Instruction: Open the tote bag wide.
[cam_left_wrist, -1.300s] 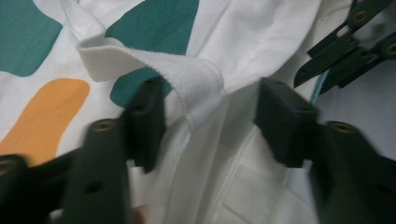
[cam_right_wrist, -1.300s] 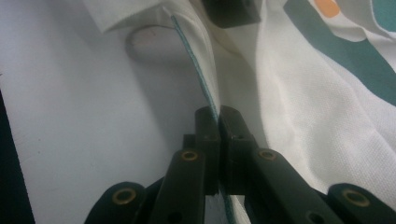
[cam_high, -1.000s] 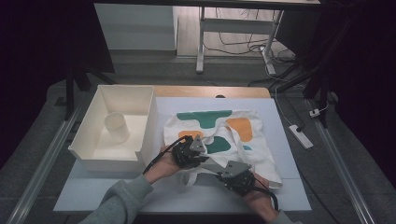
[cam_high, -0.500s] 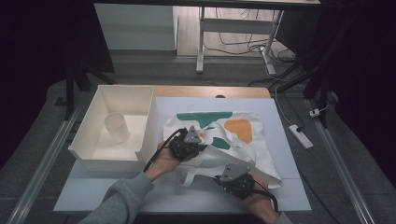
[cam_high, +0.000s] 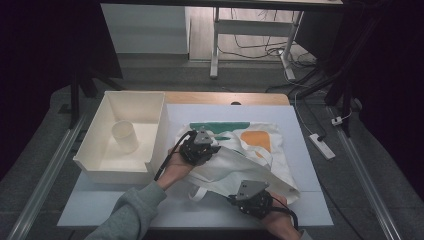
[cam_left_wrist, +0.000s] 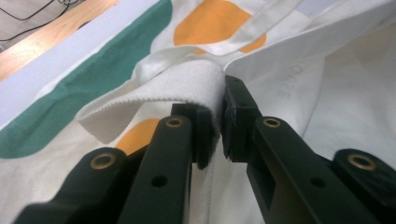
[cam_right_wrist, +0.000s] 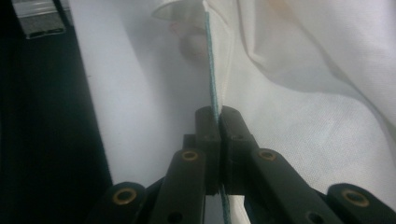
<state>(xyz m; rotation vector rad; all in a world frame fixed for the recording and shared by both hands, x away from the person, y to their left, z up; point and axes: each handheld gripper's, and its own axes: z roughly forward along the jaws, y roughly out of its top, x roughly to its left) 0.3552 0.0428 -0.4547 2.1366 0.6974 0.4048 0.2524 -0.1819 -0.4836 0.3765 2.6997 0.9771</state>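
One white tote bag (cam_high: 250, 165) lies on the table mat (cam_high: 310, 125). Your left gripper (cam_left_wrist: 215, 123) has just closed on its woven strap (cam_left_wrist: 187, 86); your right gripper (cam_right_wrist: 218, 116) pinches its edge, a detail the high view hides

Left gripper (cam_high: 200, 148) mid-frame in high view, forearm in grey sleeve (cam_high: 127, 215) entering from bottom left; jaws have just closed, pinched tight. Right gripper (cam_high: 252, 198) low, right of centre, jaws clamped together.
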